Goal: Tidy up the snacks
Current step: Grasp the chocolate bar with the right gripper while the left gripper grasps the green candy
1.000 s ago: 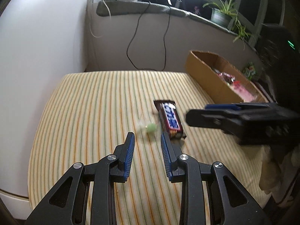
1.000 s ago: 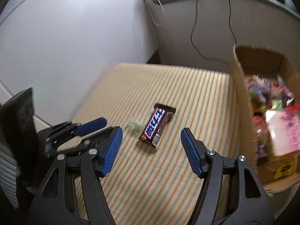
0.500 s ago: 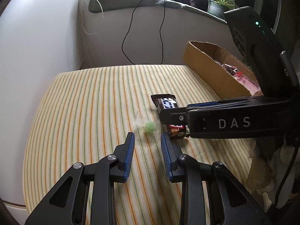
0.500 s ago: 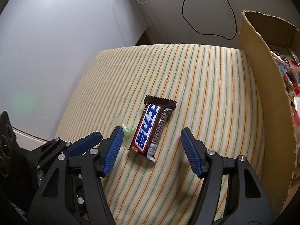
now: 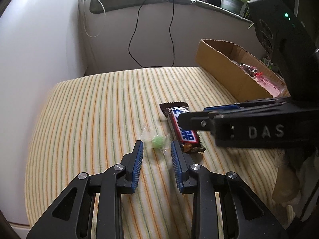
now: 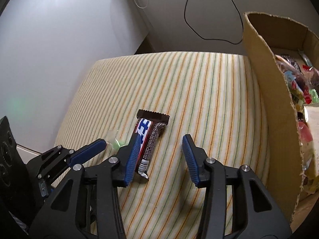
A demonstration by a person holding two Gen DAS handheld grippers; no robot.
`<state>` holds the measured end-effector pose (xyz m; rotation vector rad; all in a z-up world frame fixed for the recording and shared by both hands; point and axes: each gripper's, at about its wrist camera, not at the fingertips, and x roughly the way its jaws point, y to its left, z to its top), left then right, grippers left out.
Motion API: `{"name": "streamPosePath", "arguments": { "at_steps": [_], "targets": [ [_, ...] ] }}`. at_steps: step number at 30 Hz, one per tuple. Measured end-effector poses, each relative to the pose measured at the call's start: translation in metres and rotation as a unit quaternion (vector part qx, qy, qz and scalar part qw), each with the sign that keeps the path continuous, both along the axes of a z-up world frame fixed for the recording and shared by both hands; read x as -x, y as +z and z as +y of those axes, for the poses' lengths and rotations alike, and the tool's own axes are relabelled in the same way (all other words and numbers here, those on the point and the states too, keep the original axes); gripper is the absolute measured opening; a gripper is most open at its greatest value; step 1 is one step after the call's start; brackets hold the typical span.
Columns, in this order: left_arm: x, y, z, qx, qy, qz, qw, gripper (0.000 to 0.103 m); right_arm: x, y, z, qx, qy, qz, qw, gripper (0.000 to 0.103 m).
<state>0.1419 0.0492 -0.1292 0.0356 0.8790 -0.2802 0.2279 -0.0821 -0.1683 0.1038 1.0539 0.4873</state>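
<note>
A brown chocolate bar [image 6: 151, 137] with a blue-and-white label lies on the striped tablecloth [image 6: 199, 91]. My right gripper [image 6: 161, 139] straddles it, jaws closing. The left pad overlaps the bar's left edge, while the right pad stands well clear. In the left wrist view the right gripper [image 5: 186, 119] reaches in from the right, low over the chocolate bar [image 5: 184, 133]. A small green candy [image 5: 157, 140] in clear wrap lies just beyond the tips of my left gripper [image 5: 156, 146], which is open with a narrow gap and holds nothing. The green candy [image 6: 116, 143] and left gripper [image 6: 93, 149] also show in the right wrist view.
An open cardboard box [image 6: 265, 91] with several wrapped snacks stands on the table's right side, also seen as the box [image 5: 225, 73] at the back right. A white wall [image 5: 39, 59] borders the left. Black cables [image 5: 171, 29] hang behind the table, potted plants [image 5: 231, 2] on the ledge.
The right gripper came down over the chocolate bar and its jaws narrowed around it. The left gripper crept closer to the green candy, its gap unchanged.
</note>
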Motion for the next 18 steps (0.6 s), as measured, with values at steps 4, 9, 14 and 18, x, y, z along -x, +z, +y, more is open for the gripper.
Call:
{"name": "streamPosePath", "arguments": {
  "at_steps": [4, 9, 14, 18],
  "targets": [
    [0.002, -0.001, 0.004, -0.002, 0.002, 0.002, 1.0, 0.027, -0.001, -0.002, 0.018, 0.013, 0.019, -0.001, 1.0, 0.054],
    [0.002, -0.002, 0.004, -0.002, 0.004, 0.004, 1.0, 0.027, -0.001, -0.008, 0.024, 0.034, 0.021, -0.003, 0.999, 0.053],
    [-0.002, -0.003, -0.004, -0.002, -0.006, 0.005, 1.0, 0.027, -0.001, -0.008, 0.012, 0.02, 0.009, 0.0, 1.0, 0.041],
    [-0.006, -0.005, -0.011, -0.006, -0.013, 0.006, 0.9999, 0.027, -0.001, -0.006, 0.008, 0.02, 0.007, 0.001, 1.0, 0.04]
  ]
}}
